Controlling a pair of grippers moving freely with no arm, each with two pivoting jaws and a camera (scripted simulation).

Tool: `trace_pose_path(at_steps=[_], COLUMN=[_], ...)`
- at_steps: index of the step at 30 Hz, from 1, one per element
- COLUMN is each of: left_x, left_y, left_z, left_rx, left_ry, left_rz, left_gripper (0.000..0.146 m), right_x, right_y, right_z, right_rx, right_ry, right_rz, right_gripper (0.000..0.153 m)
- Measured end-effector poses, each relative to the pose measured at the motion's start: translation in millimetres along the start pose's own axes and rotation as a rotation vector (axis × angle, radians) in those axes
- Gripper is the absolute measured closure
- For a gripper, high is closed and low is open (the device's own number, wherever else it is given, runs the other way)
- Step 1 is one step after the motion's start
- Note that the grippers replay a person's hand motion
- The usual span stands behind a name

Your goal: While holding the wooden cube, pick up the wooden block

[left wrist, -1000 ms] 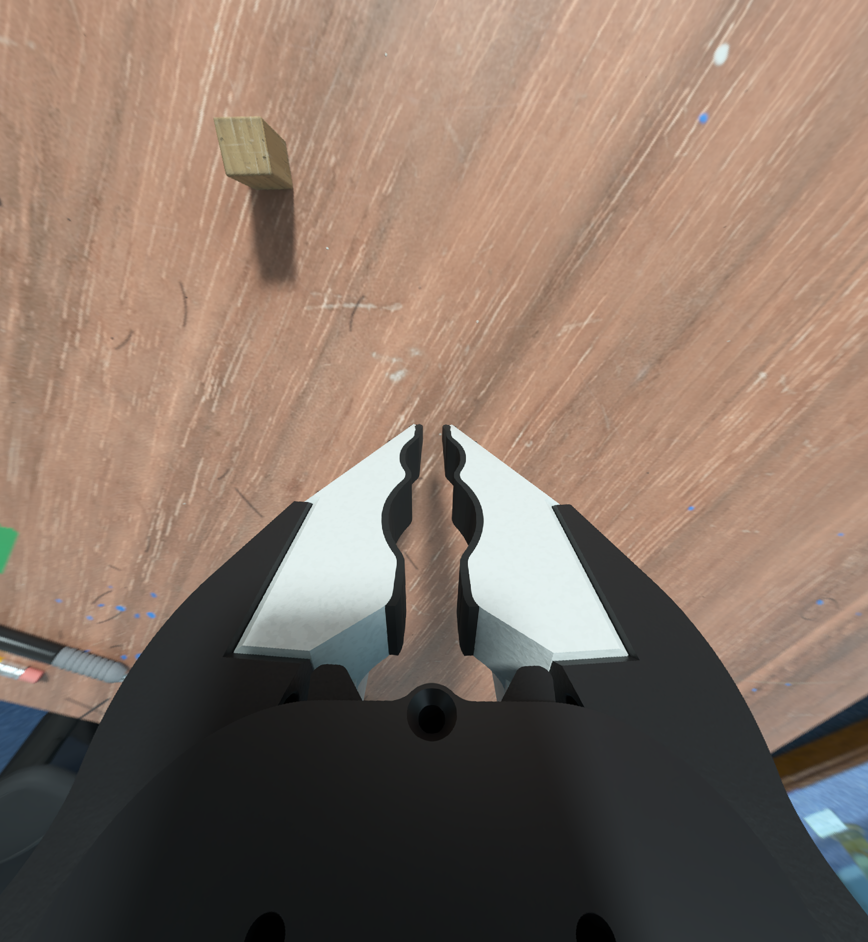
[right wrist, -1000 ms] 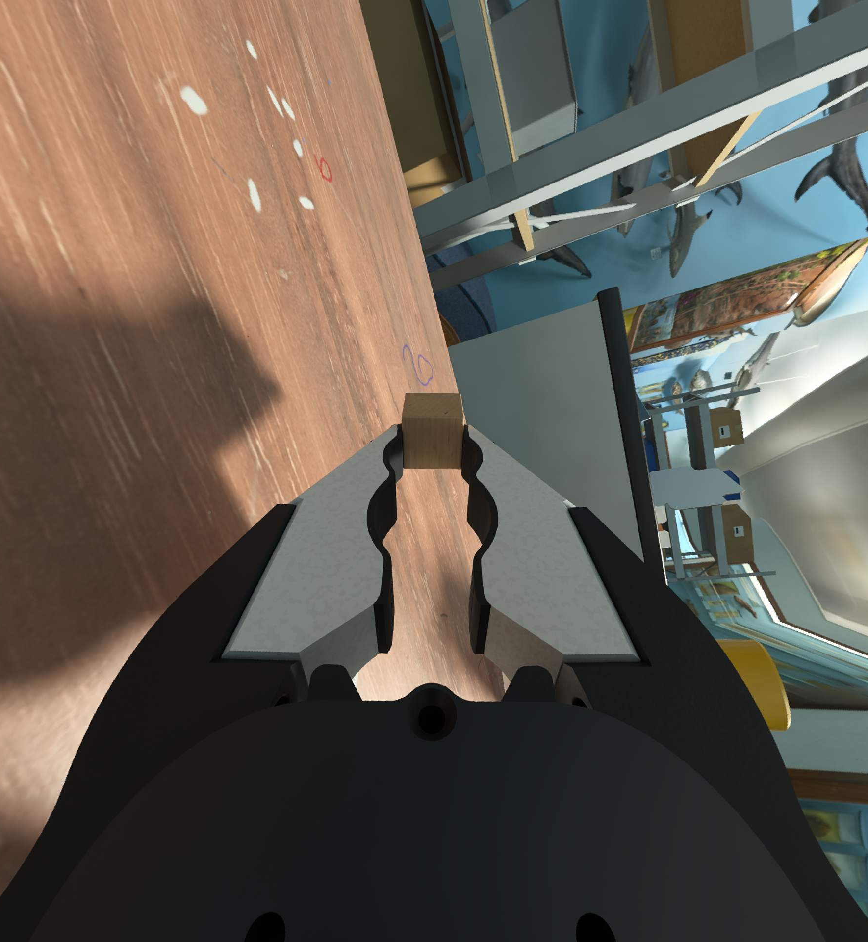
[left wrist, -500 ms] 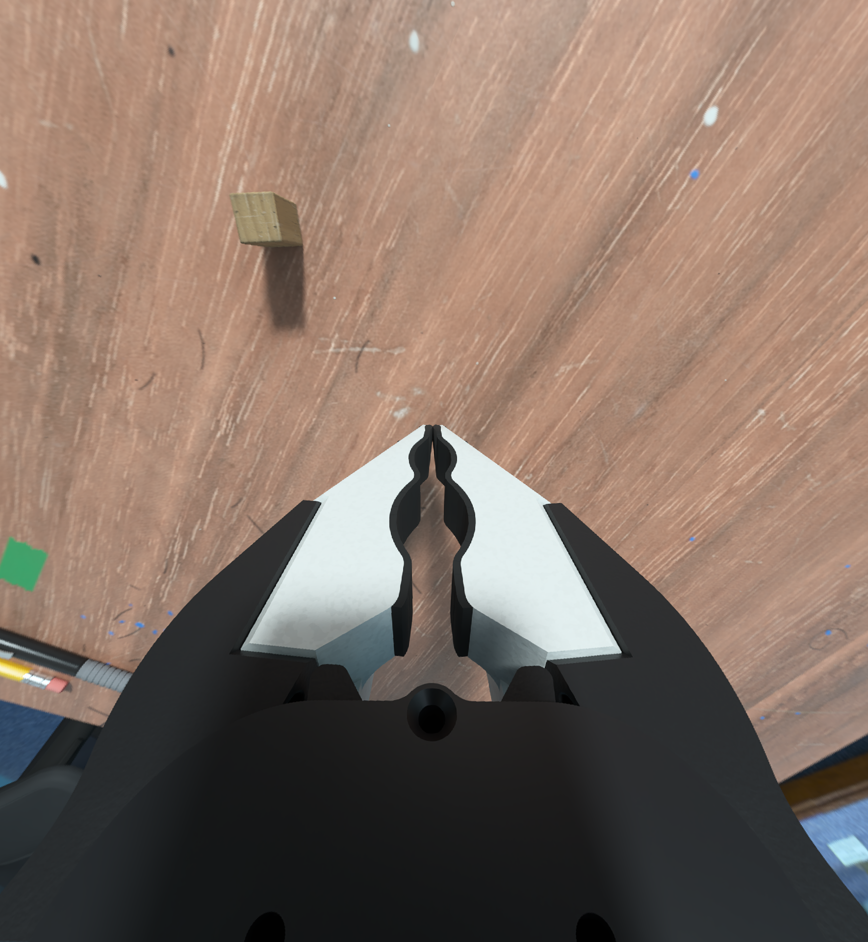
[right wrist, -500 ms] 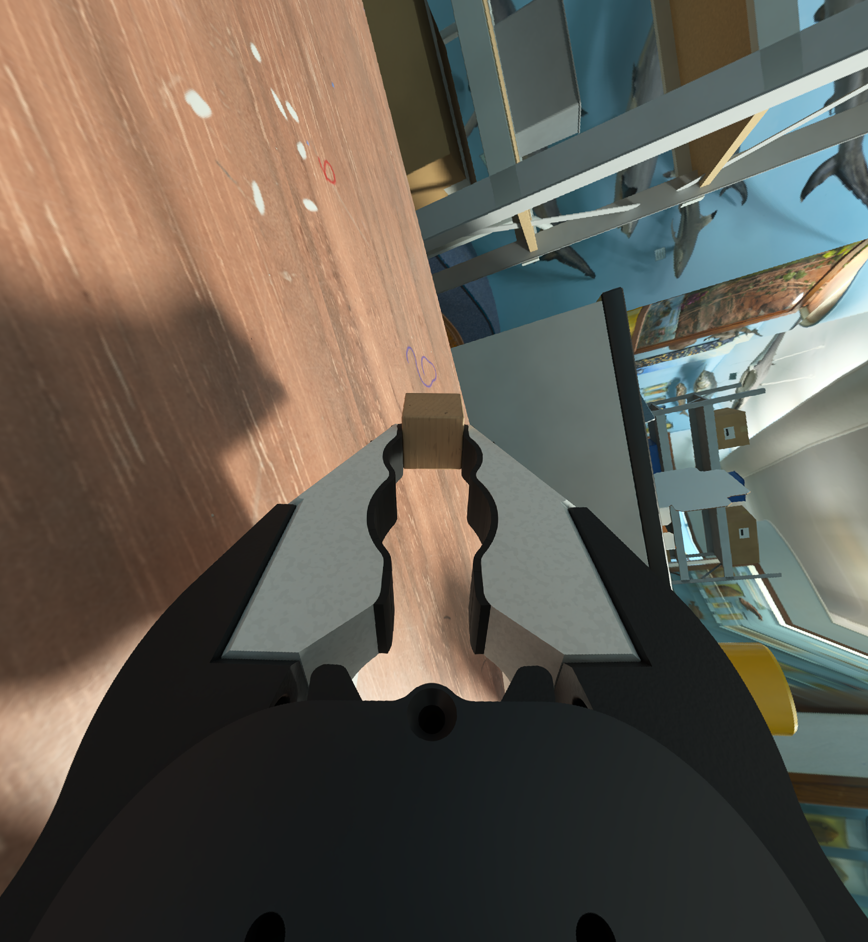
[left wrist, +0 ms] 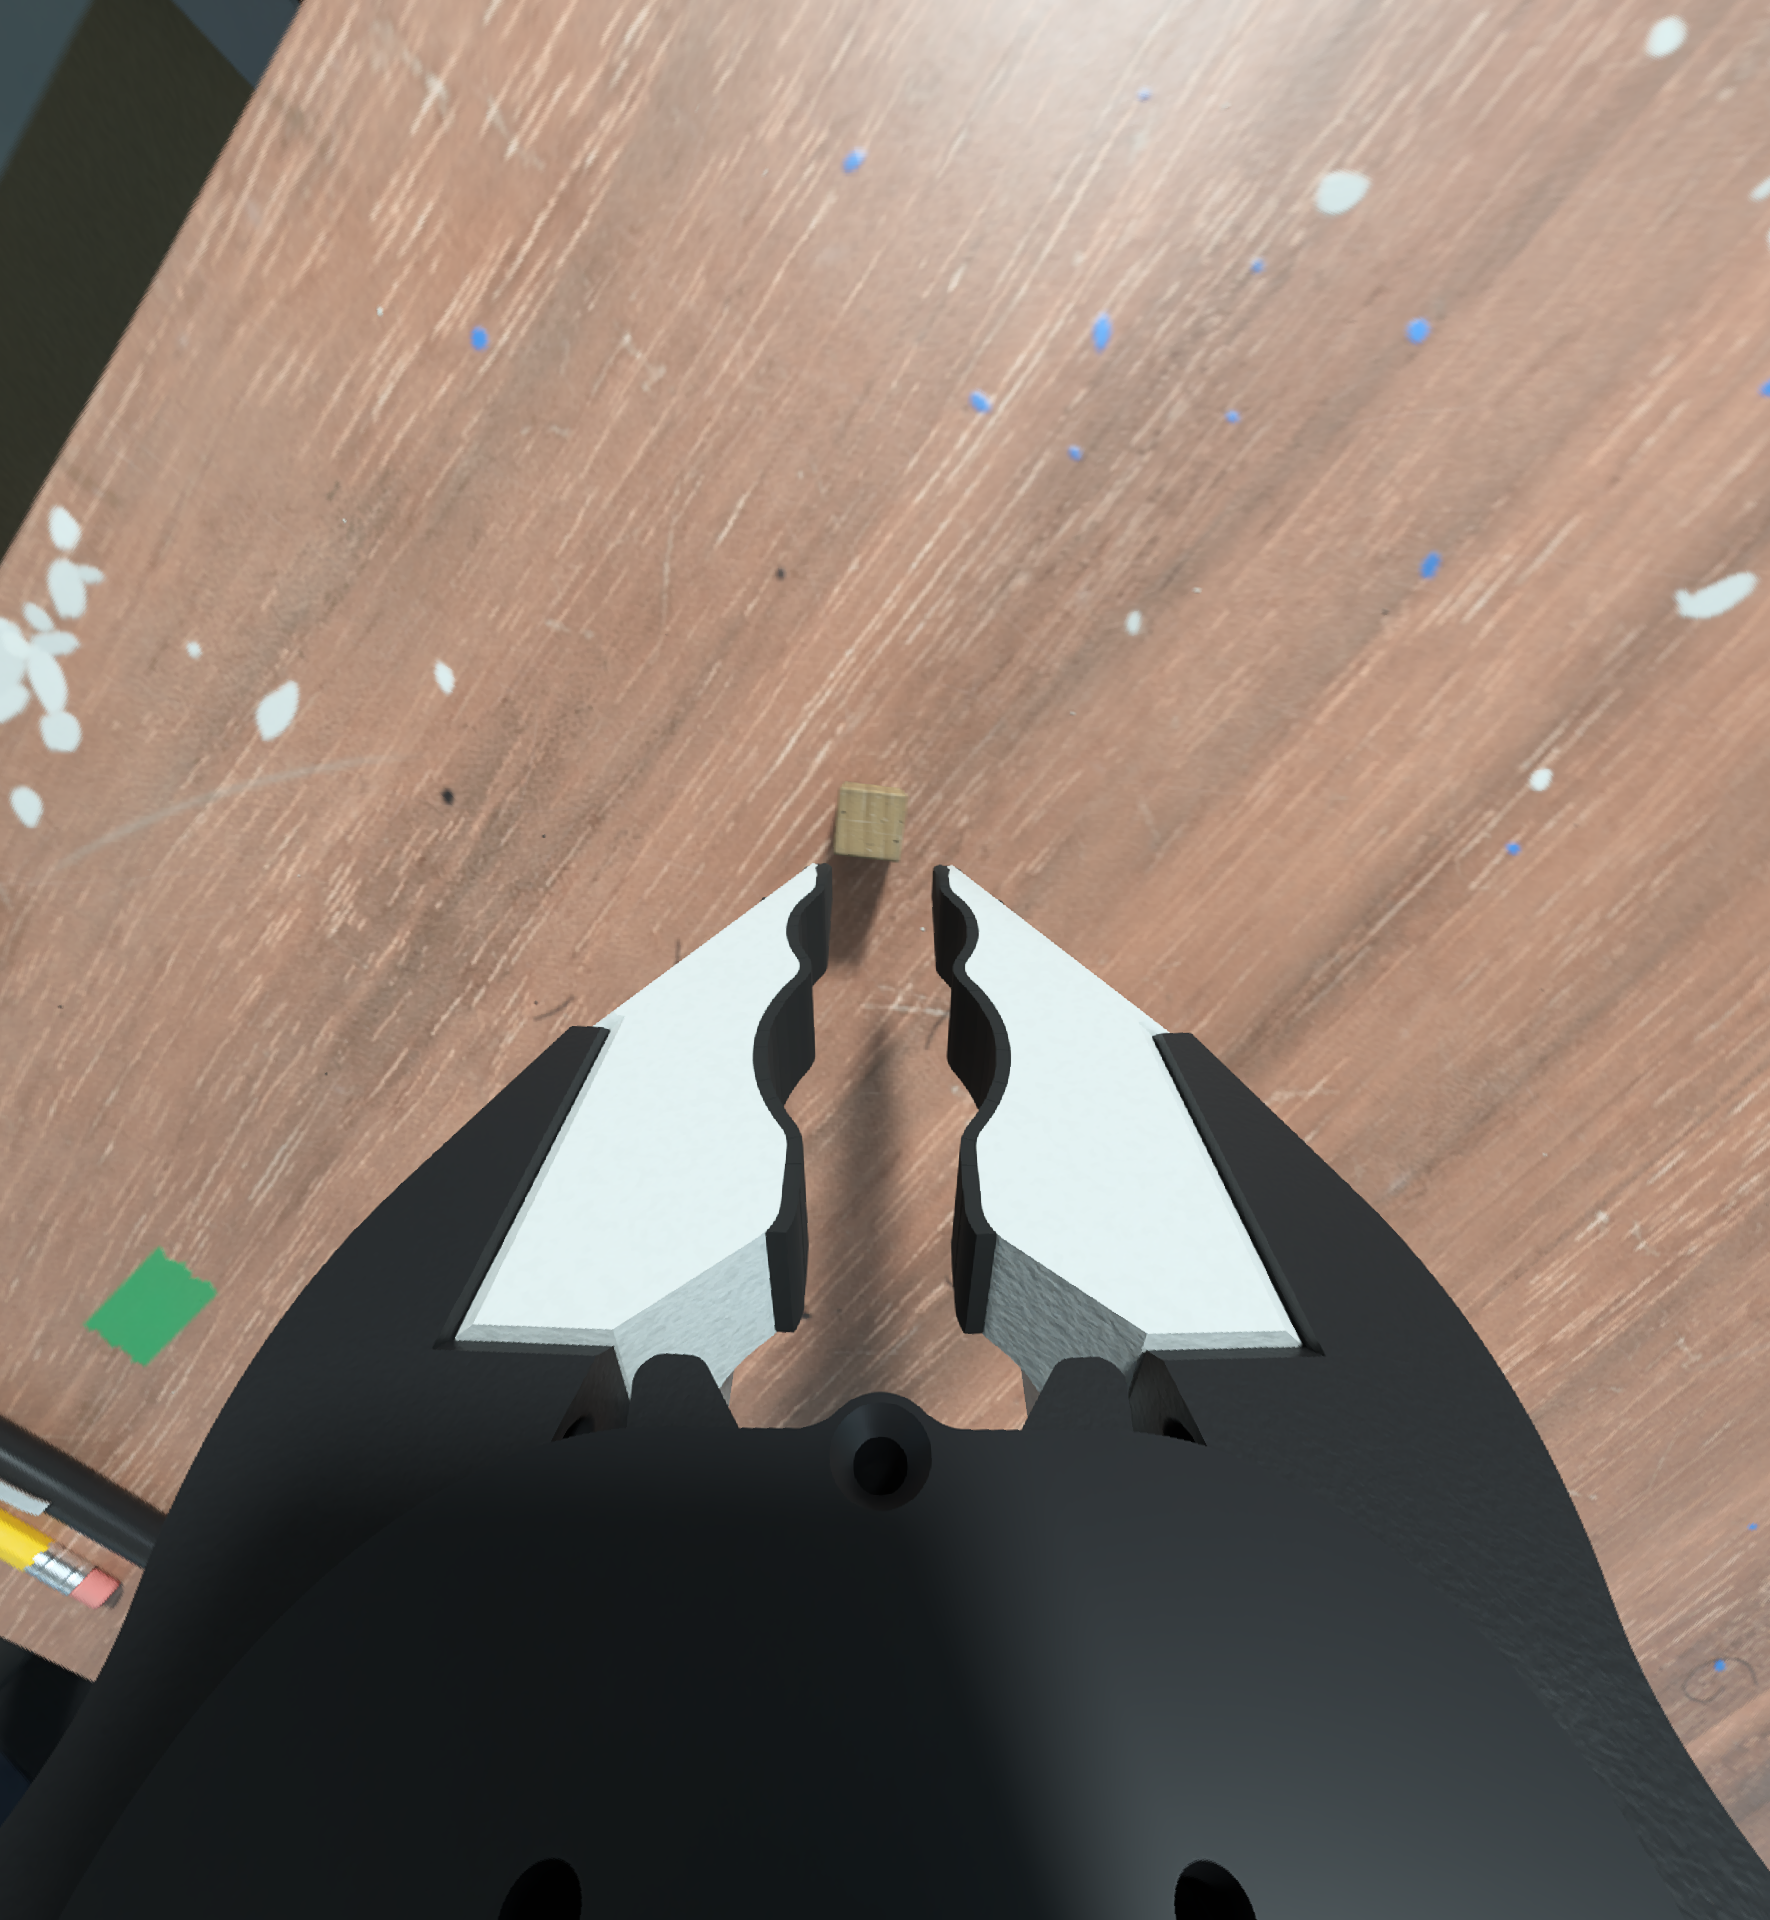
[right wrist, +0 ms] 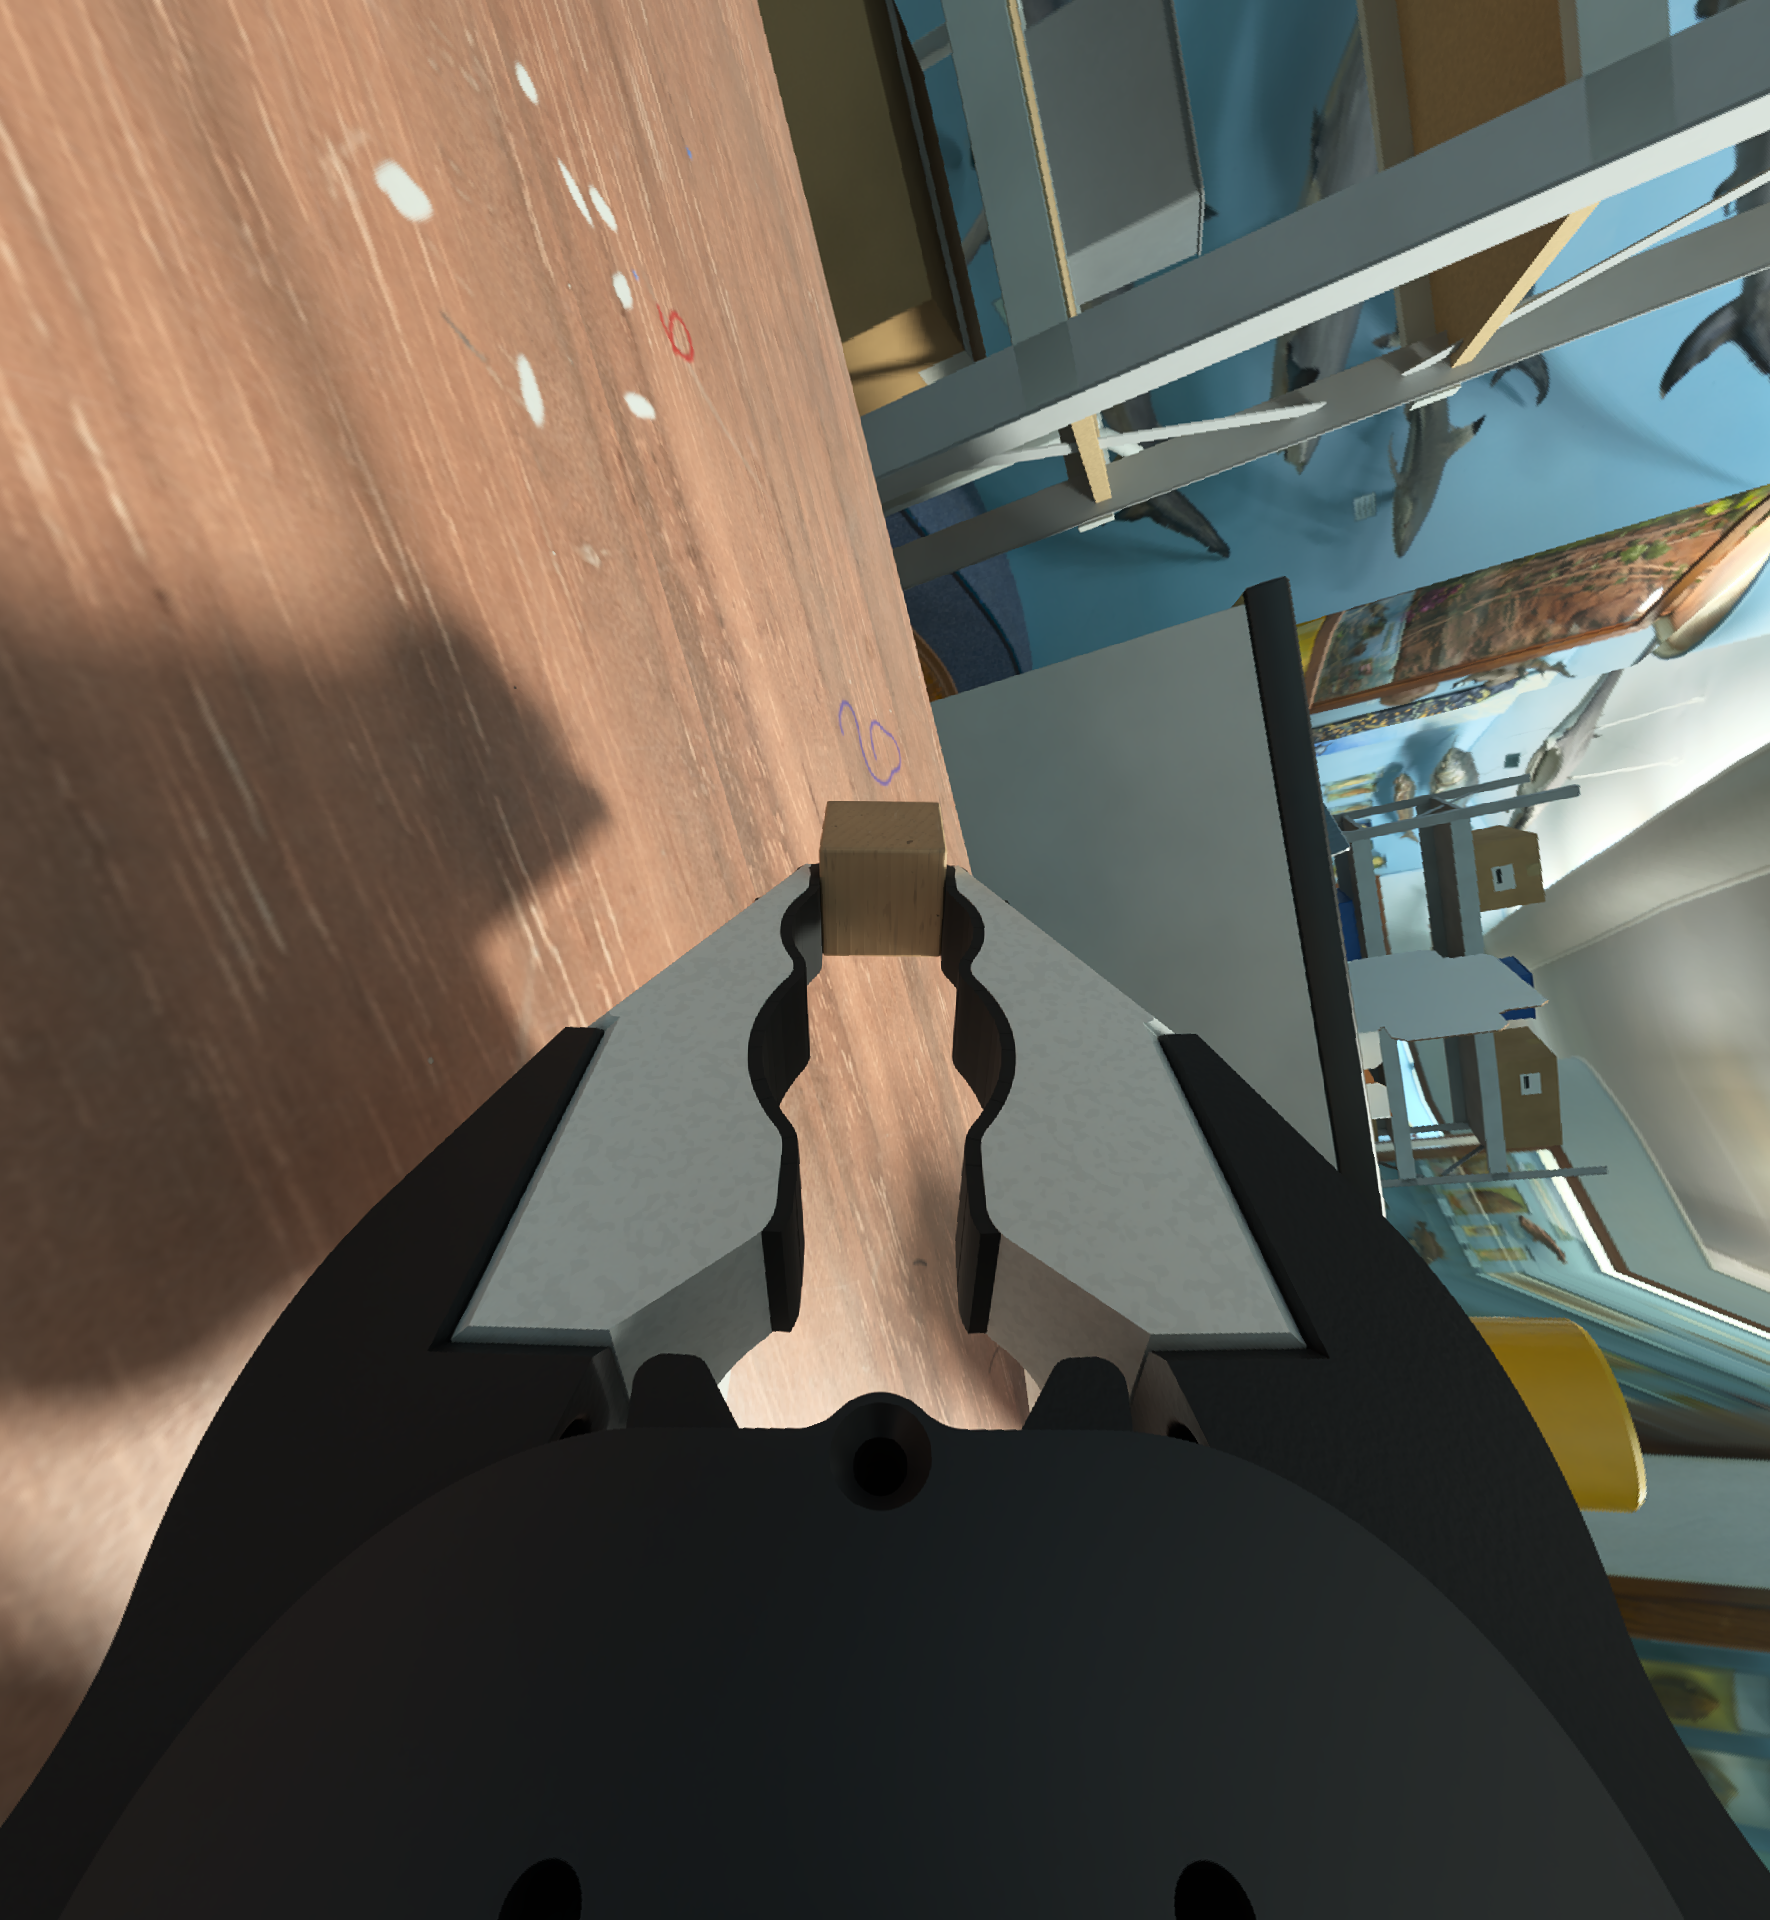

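Note:
In the left wrist view a small wooden block [left wrist: 869, 836] lies on the brown wooden table [left wrist: 1276, 727], just beyond my left gripper [left wrist: 881, 883]. The left gripper is open and empty, high above the table, its tips in line with the block. In the right wrist view my right gripper [right wrist: 881, 904] is shut on the light wooden cube [right wrist: 881, 883], pinched at the fingertips and held above the table near its edge.
A green square patch [left wrist: 150, 1306], a yellow pencil [left wrist: 19, 1548] and a black pen [left wrist: 29, 1475] lie at the table's lower left edge. Paint flecks dot the table. Past the table edge [right wrist: 922, 665] in the right wrist view stand a grey panel [right wrist: 1120, 883] and shelving [right wrist: 1276, 260].
My left gripper has opened from shut and moved back and left, so the block now sits smaller and centred just past the tips. The right gripper holds the cube still.

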State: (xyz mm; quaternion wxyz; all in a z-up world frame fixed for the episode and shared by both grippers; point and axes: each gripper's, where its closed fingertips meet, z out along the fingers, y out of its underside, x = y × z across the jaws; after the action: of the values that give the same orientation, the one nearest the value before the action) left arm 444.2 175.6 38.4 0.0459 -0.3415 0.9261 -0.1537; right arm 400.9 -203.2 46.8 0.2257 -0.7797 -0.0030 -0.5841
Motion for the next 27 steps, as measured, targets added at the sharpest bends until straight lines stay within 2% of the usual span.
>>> trace_pose_path(at_steps=[6, 21, 27], left_x=[-4, -7, -5], left_y=[1, 3, -16], left_z=[14, 20, -5], left_rx=[-0.033, -0.079, 0.063], left_ry=[0.05, -0.069, -0.178], left_rz=[-0.026, 0.159, 0.222], left_gripper=[0.124, 0.132, 0.132], right_x=[0, 2, 13], right_y=[0, -4, -9], right_z=[1, 1, -8], right_rx=[0.0, 0.03, 0.095], right_ry=[-0.004, 0.001, 0.037], right_rz=[0.007, 0.008, 0.017], right_gripper=[0.131, 0.131, 0.131])
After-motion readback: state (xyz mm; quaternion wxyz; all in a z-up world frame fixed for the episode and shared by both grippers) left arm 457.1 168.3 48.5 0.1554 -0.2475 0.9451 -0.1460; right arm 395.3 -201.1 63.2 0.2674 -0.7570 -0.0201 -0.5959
